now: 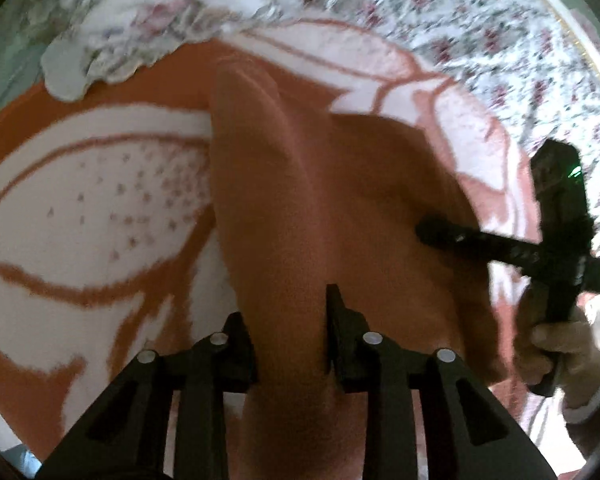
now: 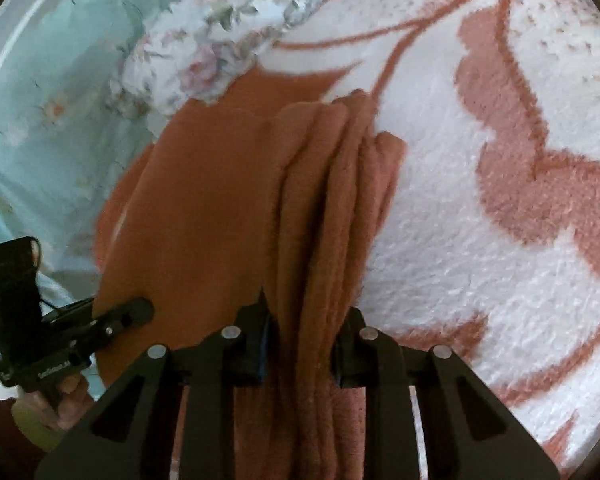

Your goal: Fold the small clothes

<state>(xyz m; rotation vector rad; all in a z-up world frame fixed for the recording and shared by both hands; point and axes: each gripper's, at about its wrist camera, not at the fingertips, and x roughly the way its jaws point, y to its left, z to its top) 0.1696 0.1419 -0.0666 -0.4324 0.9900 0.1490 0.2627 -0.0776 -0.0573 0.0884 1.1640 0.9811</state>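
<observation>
Gripping occurs at both tools: the left gripper (image 1: 290, 344) has its jaws closed on a bunched fold of the orange garment (image 1: 320, 184), which runs from 6 o'clock toward 12 o'clock in the left wrist view. The right gripper (image 2: 306, 344) clamps several stacked layers of the same garment (image 2: 204, 200) (layer edges visible at centre). The garment lies over a white-and-rust blanket (image 2: 460, 220). A floral cloth (image 1: 480, 20) sits at 1 o'clock in the left view.
</observation>
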